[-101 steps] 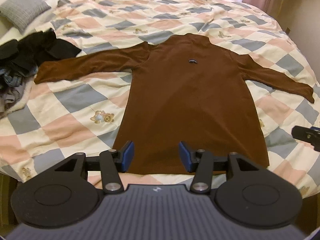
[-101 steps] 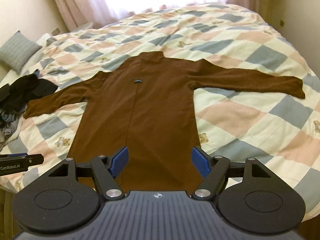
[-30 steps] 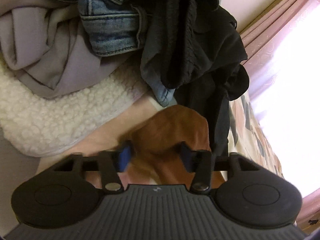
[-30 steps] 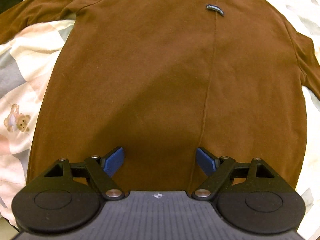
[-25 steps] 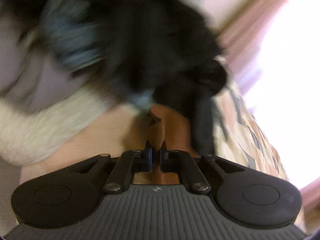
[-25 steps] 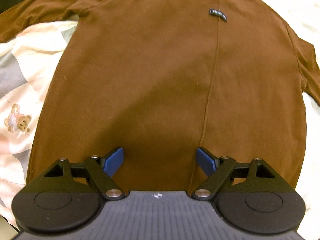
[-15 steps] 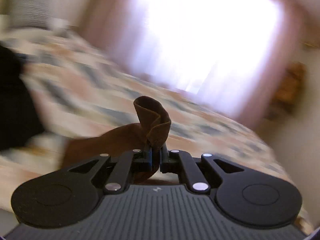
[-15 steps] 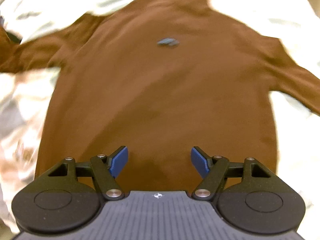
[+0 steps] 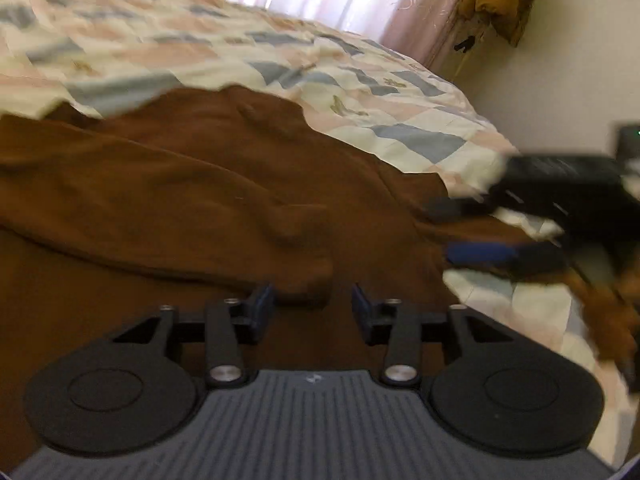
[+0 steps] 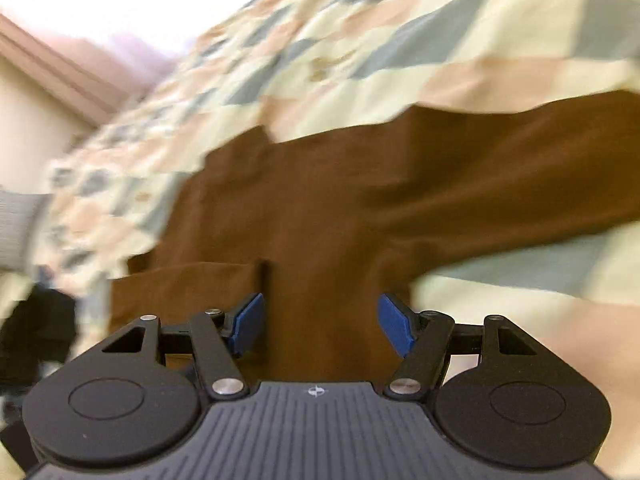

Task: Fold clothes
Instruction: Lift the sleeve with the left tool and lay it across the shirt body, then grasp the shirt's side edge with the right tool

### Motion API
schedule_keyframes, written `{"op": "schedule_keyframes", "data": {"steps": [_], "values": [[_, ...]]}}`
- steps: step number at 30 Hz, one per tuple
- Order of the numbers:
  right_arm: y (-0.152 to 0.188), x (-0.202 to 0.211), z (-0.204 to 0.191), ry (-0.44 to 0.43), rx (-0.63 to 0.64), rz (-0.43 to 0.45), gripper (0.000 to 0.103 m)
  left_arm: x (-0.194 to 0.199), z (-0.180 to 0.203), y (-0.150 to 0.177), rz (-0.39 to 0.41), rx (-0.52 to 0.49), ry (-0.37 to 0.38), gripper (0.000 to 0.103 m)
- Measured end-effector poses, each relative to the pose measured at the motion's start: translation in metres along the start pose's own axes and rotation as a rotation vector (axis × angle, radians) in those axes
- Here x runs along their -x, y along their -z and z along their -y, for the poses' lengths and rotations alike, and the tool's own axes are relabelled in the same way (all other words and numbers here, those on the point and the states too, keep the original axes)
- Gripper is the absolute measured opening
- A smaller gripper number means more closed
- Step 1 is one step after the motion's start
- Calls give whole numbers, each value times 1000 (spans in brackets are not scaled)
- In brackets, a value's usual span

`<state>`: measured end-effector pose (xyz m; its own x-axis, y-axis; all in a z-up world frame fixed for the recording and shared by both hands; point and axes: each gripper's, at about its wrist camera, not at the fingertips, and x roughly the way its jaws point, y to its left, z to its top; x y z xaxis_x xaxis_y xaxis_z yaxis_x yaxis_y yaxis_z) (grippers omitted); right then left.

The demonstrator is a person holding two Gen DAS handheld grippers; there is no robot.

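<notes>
With the brown top (image 9: 168, 200) spread on the quilt (image 9: 400, 116) and one sleeve (image 9: 224, 216) folded across it, the left gripper (image 9: 312, 304), jaws just opening and empty, should clear while the right gripper (image 10: 320, 320), parted and empty, takes the far sleeve near its cuff

Both views are pretty smeared. In the left wrist view the right gripper (image 9: 476, 232) is a dark streak at the right edge, its body cut off by the frame, so whether its pads touch the brown top (image 9: 180, 184) is anyone's guess. The top runs off the left side and slips under the gripper housing, so its hem is hidden. A brown-orange thing (image 9: 608, 312) at the lower right is too blurred to name. In the right wrist view the sleeve (image 10: 520, 184) is cut off at the right, and a black heap (image 10: 36, 332) at the left edge is just a blob.
</notes>
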<state>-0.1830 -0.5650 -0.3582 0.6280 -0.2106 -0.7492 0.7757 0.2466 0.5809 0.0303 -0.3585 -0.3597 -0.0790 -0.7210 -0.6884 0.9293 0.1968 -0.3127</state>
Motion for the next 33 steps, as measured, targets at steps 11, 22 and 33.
{"op": "schedule_keyframes", "data": {"steps": [11, 22, 33], "values": [[4, -112, -13, -105, -87, -159, 49, 47, -66, 4, -49, 105, -220, 38], [-3, -109, -38, -204, 20, -56, 6, 54, -95, -8, -10, 188, -252, 38], [-74, -9, 0, 25, 111, 119, 5, 59, -103, -49, 102, 175, -231, 34]]}}
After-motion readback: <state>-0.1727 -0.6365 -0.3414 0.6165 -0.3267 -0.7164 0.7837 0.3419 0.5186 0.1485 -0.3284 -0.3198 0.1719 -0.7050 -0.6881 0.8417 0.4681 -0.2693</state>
